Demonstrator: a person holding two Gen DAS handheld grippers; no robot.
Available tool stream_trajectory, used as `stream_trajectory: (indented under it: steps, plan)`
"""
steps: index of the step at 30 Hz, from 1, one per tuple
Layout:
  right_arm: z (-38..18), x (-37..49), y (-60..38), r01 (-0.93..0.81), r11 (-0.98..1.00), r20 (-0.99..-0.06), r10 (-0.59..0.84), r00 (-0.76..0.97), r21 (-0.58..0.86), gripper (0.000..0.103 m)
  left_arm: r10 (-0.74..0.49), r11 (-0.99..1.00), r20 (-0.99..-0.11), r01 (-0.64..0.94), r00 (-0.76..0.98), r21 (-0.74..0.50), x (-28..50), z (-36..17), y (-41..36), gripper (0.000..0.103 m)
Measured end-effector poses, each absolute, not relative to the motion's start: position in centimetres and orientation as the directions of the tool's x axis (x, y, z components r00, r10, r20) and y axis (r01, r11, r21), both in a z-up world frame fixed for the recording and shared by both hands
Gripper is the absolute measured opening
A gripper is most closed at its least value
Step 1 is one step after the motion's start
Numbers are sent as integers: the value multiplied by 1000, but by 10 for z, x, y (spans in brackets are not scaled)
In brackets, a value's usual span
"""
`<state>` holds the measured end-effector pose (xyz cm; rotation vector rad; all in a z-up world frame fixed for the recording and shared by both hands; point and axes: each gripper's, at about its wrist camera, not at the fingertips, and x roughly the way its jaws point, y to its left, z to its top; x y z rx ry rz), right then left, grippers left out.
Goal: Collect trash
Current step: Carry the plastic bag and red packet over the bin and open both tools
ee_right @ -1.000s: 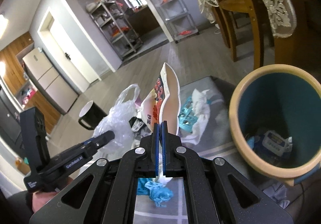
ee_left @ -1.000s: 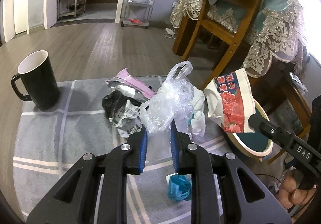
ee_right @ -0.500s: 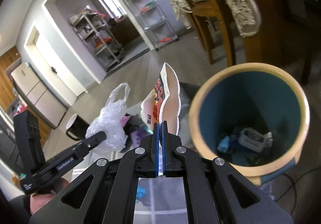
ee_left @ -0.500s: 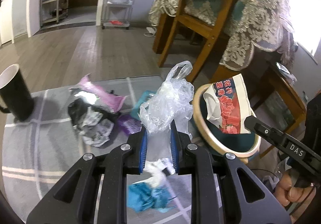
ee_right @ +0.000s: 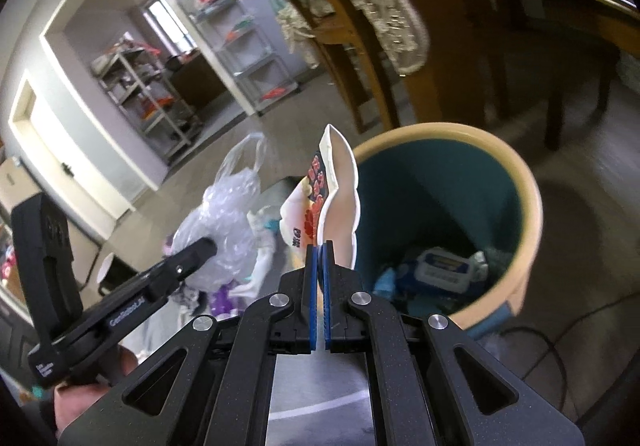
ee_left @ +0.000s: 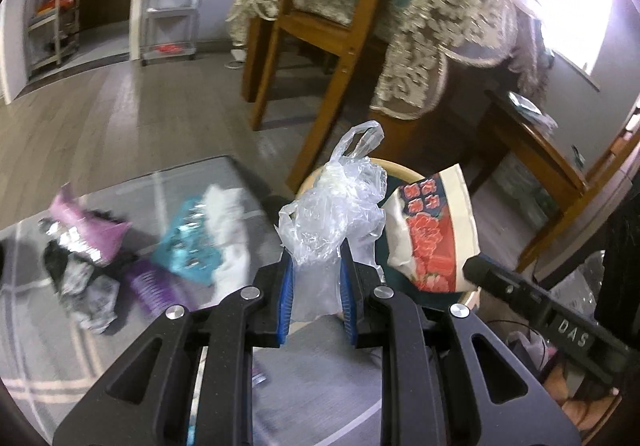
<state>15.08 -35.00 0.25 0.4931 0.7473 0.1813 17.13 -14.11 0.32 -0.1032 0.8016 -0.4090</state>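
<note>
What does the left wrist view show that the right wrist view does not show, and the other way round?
Only the left wrist view shows the pink wrapper and the teal packet on the grey mat. Only the right wrist view shows the trash lying inside the bin. Both show the clear plastic bag in the left hand-held gripper and the flowered paper cup in the right hand-held gripper.

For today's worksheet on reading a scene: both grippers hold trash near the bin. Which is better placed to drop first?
Right, probably. The right gripper holds its flowered paper packet beside the bin opening; the left gripper with the clear bag sits further off.
</note>
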Motion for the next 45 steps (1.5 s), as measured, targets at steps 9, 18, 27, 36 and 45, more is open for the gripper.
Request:
stream_trajectory:
  steps: [9,18,27,36,45]
  plan:
    - [-14,152,-364,108,880,-675,269,687,462,4,-411,902,-708,370,574,-224,191,-12,-183,19]
    - [-27,156,-372,156,876,-709,252,658,457,4,-419,891,-726,399,545,-215,199,-25,-209,20]
    - [-36,157,-376,196,863,-732,250,634,465,4,-427,887,-728,406,537,-222,199,-26,-216,36]
    - [-38,159,-373,211,859,-738,245,629,466,20,-420,892,-712,400,563,-210,194,-20,-197,55]
    - [-36,158,-365,189,871,-724,238,647,454,44,-378,920,-694,334,613,-206,183,-9,-153,77]
